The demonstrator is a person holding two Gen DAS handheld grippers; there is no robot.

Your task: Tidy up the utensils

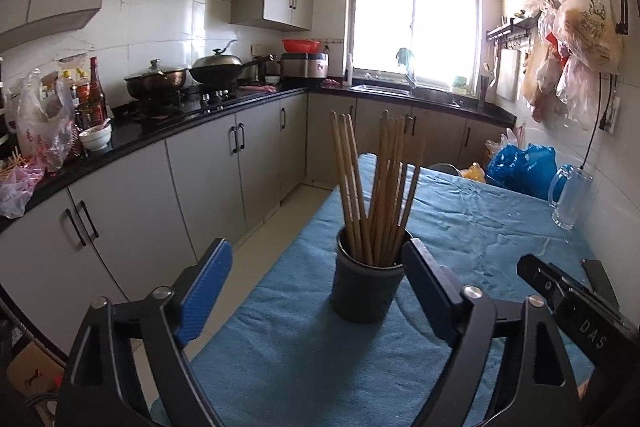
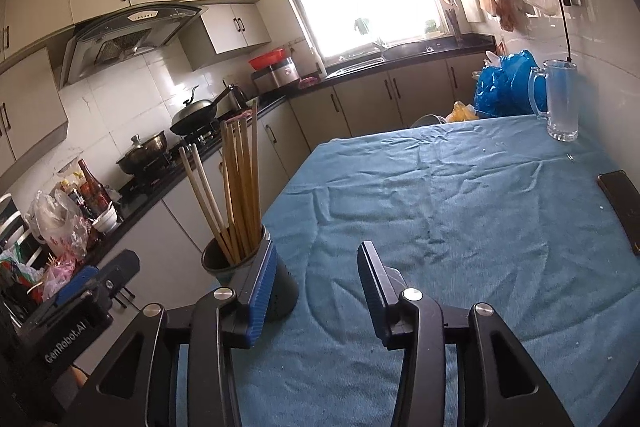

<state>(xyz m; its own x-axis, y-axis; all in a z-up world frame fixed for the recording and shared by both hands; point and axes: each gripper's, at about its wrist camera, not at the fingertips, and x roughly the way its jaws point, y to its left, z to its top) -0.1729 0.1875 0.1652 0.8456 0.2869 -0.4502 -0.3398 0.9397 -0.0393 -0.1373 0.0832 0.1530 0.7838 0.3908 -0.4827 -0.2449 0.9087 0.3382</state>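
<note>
A dark round holder (image 1: 366, 287) stands upright on the blue tablecloth (image 1: 460, 227) with several wooden chopsticks (image 1: 376, 187) standing in it. My left gripper (image 1: 320, 259) is open and empty, its blue pads wide apart just in front of the holder. In the right wrist view the holder (image 2: 280, 291) and chopsticks (image 2: 240, 187) stand at the left, right behind my left pad. My right gripper (image 2: 316, 283) is open and empty over bare cloth (image 2: 460, 227). Its body shows at the right of the left wrist view.
A glass mug (image 2: 560, 99) stands at the table's far right corner by the wall. A black phone (image 2: 622, 203) lies at the right edge. Blue bags (image 2: 508, 83) sit beyond the table. Kitchen counter with pots (image 1: 156, 79) runs along the left.
</note>
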